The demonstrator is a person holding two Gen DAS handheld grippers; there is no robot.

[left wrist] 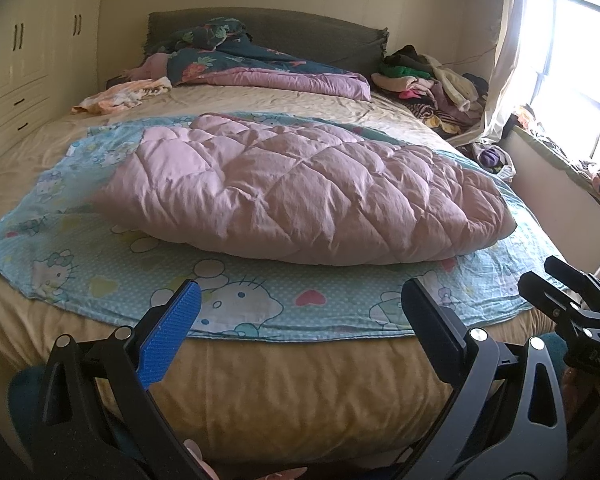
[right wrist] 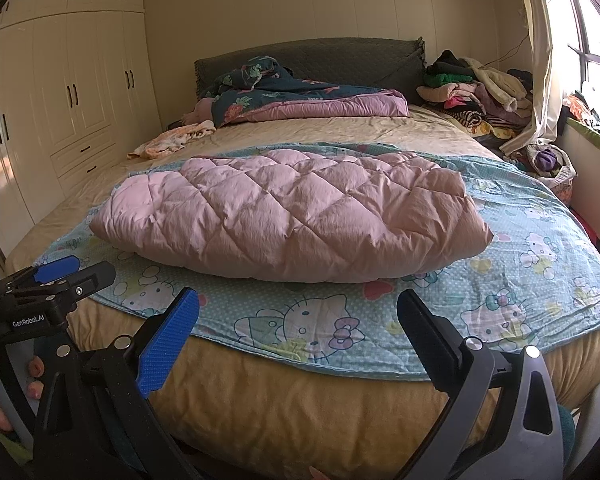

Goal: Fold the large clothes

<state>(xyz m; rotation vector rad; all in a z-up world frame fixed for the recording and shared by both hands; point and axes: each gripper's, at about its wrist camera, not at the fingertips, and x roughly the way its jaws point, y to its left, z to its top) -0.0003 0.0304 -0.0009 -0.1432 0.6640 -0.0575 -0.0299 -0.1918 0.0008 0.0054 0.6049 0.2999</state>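
The bed (left wrist: 260, 392) fills both views, its tan cover bare along the near edge. Across its near half lies the sheet (left wrist: 112, 264), pale blue with cartoon cats, spread flat with its hem close to the mattress edge. On the sheet sits the quilt (left wrist: 300, 196), pink and diamond-stitched, already doubled into a puffy oblong whose rounded fold faces the person.

Both tools hang in front of the bed's near side, off the cloth. The left tool (left wrist: 300, 324) has its jaws spread wide and nothing between them; the right tool (right wrist: 298, 330) is likewise released and empty, just to the left tool's right.

The next step is probably another fold of the quilt (or a first grip on the sheet under it; the frames do not settle which). To do it well, each tool should probably pinch one near corner through all layers, well apart from the other, lift together and lay the edge square on the far one, since thick padding tends to slip and spring back.

Farther off, a dark floral duvet (right wrist: 300, 96) is bunched at the grey headboard (right wrist: 340, 60), a clothes pile (right wrist: 476, 92) crowds the window-side corner, and cream wardrobes (right wrist: 72, 92) line the opposite wall.
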